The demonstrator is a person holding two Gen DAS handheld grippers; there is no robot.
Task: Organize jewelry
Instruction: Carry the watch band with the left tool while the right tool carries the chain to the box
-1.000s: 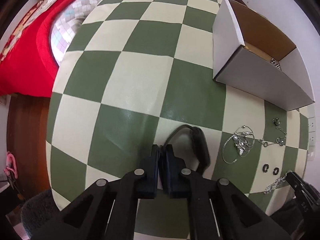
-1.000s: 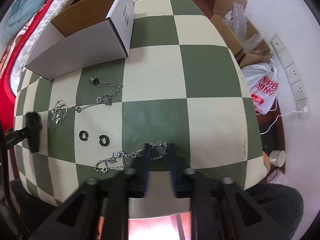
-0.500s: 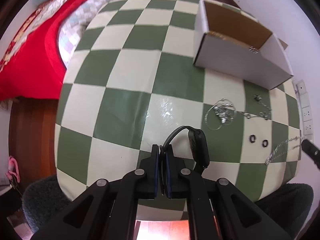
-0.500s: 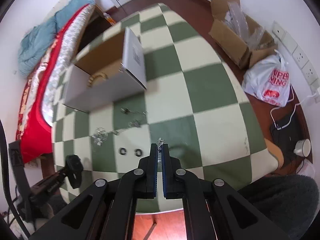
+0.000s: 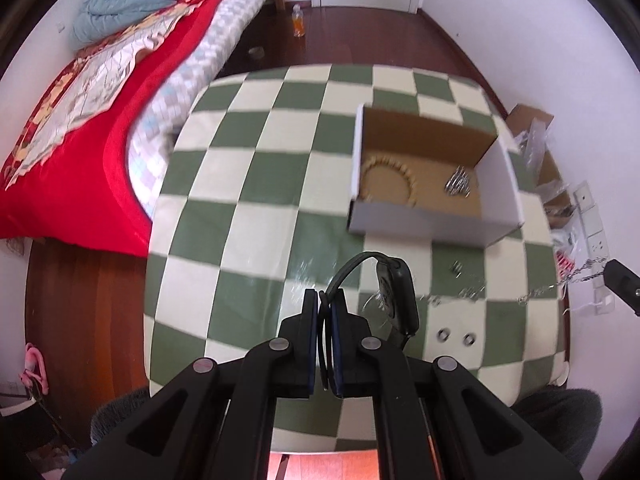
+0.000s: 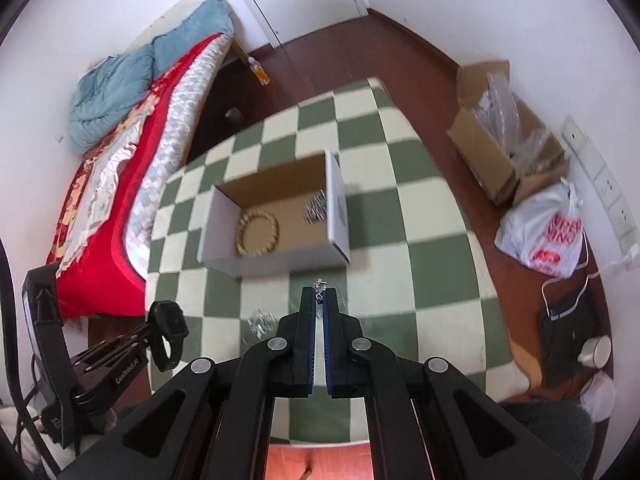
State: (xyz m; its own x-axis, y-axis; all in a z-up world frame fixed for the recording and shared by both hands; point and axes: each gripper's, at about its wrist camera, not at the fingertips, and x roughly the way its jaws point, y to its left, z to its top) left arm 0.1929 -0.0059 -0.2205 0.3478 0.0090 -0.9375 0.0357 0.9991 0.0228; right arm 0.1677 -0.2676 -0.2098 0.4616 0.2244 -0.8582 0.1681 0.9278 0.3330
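Our left gripper (image 5: 325,312) pinches a black watch (image 5: 394,296) by its strap; our right gripper (image 6: 319,300) clamps a silver chain (image 6: 319,285), mostly hidden between the pads. Below, blurred jewelry lies on the checkered table (image 5: 248,184) near the open box (image 6: 276,256).

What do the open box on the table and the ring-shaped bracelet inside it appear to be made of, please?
The box looks like corrugated cardboard: matte white outside, plain brown inside. The bracelet appears to be pale wooden or similar beads, judging by its tan, segmented ring; blur leaves this uncertain.
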